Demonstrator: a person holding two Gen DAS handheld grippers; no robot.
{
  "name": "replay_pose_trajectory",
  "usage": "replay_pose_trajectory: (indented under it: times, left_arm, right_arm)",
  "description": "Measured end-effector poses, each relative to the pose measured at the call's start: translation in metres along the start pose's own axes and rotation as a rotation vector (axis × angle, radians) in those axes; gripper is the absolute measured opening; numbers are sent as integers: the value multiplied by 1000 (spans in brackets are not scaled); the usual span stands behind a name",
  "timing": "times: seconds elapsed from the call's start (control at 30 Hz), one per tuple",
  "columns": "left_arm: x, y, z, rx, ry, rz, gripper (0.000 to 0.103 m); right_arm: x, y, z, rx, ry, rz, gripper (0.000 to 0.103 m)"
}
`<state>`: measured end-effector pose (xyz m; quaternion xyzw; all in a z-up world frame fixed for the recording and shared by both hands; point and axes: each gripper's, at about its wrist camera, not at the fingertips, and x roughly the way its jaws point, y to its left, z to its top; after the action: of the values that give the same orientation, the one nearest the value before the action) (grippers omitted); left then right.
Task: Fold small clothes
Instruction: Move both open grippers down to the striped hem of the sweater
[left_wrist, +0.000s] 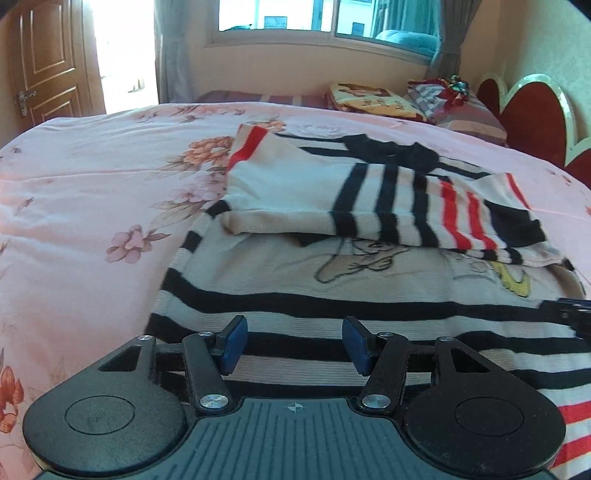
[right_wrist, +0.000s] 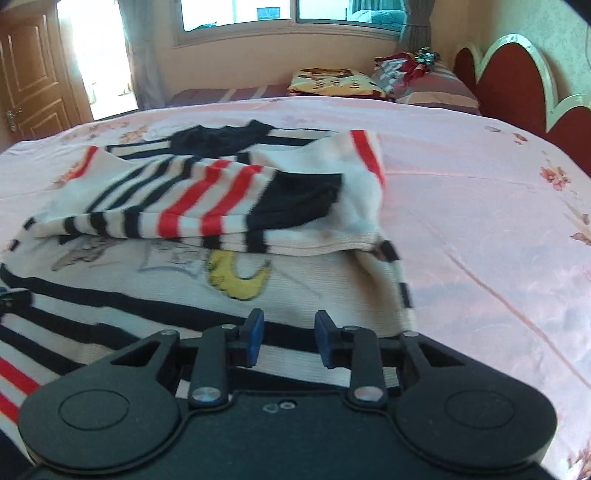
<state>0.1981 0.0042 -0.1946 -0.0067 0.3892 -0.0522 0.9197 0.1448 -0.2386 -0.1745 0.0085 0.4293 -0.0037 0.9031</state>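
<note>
Indoors, striped sweater (left_wrist: 332, 288) on floral pink bedspread (left_wrist: 92, 177); window (left_wrist: 325, 18) behind

A small cream knit sweater with black and red stripes (left_wrist: 332, 295) lies on the pink floral bedspread (left_wrist: 92, 184), its sleeves (left_wrist: 369, 206) folded across the upper body. The black left gripper with blue-padded fingers (left_wrist: 294, 341) hovers over the near hem towards the sweater's left side; the matching right gripper (right_wrist: 288, 338) sits over the hem nearer the right edge. Behind the sweater, the yellow printed pillow (left_wrist: 365, 100) and a striped pillow (left_wrist: 454, 107) lie at the far end, beside the red scalloped headboard (left_wrist: 535, 114) on the right.
</note>
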Motion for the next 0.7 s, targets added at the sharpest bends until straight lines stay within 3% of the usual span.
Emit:
replay_pose_trajectory:
  times: [0.17,0.33,0.4,0.53,0.63,0.7]
  left_arm:
    - [-1,-24,-14,51,29,-20,57]
    - [-11,-11,-33,170,4,4,59]
    - [-16,3,-36,151,12,5,66]
    - [-22,29,-46,105,8,-20,67]
    - [-31,36,-50,97,12,-26,67]
    - [-43,38,-50,64,2,-52,67]
  right_arm:
    - [3,64,-8,-142,11,91,29]
    - [2,53,-29,-160,26,14,28]
    - [-7,40,-36,-155,16,-43,28]
    - [-22,22,-52,-123,18,-135,29]
    - [-32,29,-58,-99,35,-188,29]
    - [-44,42,-58,-74,14,-154,31]
